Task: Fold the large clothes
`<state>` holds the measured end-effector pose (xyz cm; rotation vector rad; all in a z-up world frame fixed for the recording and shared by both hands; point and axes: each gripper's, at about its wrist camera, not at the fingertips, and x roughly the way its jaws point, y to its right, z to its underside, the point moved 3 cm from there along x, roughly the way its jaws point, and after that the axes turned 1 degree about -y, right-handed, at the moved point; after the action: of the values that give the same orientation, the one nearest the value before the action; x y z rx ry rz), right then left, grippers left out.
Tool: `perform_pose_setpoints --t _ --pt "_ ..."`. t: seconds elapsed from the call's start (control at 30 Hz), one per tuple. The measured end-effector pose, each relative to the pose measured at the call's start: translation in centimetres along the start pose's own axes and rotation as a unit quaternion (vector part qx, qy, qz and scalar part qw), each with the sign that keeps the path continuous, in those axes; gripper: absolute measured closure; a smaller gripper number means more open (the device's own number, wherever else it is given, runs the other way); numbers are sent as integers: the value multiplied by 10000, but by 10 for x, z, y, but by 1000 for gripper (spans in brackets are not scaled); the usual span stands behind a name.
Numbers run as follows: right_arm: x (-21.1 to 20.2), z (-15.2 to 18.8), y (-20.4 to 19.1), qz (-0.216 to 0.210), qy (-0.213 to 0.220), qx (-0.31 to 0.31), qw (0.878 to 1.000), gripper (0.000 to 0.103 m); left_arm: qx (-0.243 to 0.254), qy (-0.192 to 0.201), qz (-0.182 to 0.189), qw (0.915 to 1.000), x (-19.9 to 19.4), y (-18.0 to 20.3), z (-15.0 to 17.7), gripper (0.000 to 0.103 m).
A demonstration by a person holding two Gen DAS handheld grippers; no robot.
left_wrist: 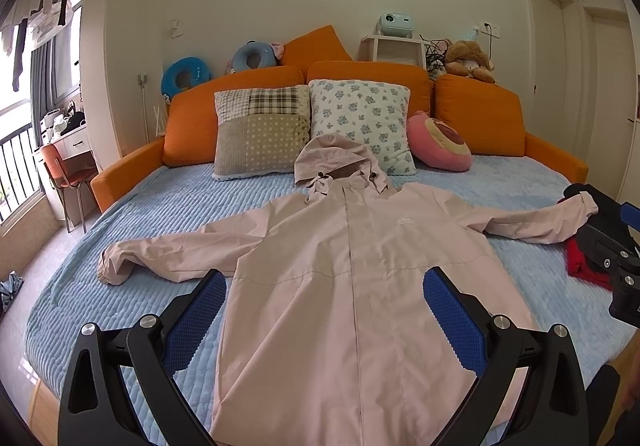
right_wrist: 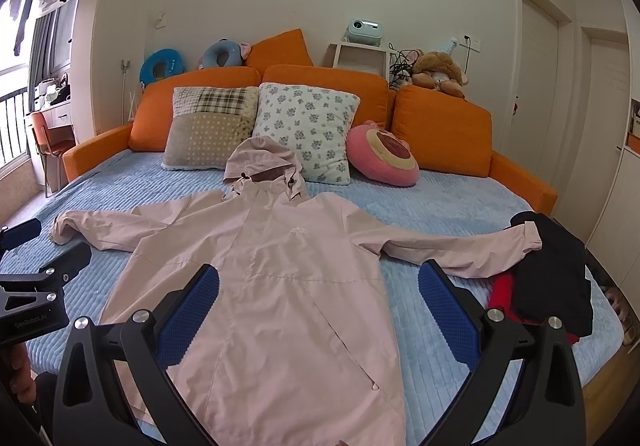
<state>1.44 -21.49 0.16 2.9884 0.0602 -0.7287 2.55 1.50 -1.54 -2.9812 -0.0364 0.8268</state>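
1. The pink hooded jacket (left_wrist: 352, 270) lay face up on the blue quilted bed cover (left_wrist: 168, 213), zipped shut. Its long axis ran from near to far, with the hood (left_wrist: 336, 157) pointing far toward the pillows. Both sleeves stretched out to left and right.
2. The jacket's near hem was cut off by the bottom edge in both views. A small white chest logo (right_wrist: 299, 231) was too small to read.
3. The left gripper (left_wrist: 324, 320) hung above the jacket's lower body, jaws spread wide and holding nothing. The right gripper (right_wrist: 319, 316) hung over the jacket's right side, jaws likewise spread and empty.
4. In the right wrist view, the left gripper's body at the left edge bore writing that looked like "CenRobot.AI", partly dim.
5. The right sleeve's cuff (right_wrist: 528, 236) rested on a dark garment (right_wrist: 556, 278), which lay over a red garment (right_wrist: 502, 290), mostly hidden beneath it.
6. Farther off, a patchwork pillow (left_wrist: 260, 129), a floral pillow (left_wrist: 360, 121) and a round pink cushion (left_wrist: 438, 143) leaned on the orange sofa back (left_wrist: 476, 113).
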Motion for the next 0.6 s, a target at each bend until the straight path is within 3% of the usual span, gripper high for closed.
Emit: perform_pose_setpoints --t 0.6 --pt "0 0 0 0 -5 2 10000 5 -15 4 3 10000 -2 -2 0 3"
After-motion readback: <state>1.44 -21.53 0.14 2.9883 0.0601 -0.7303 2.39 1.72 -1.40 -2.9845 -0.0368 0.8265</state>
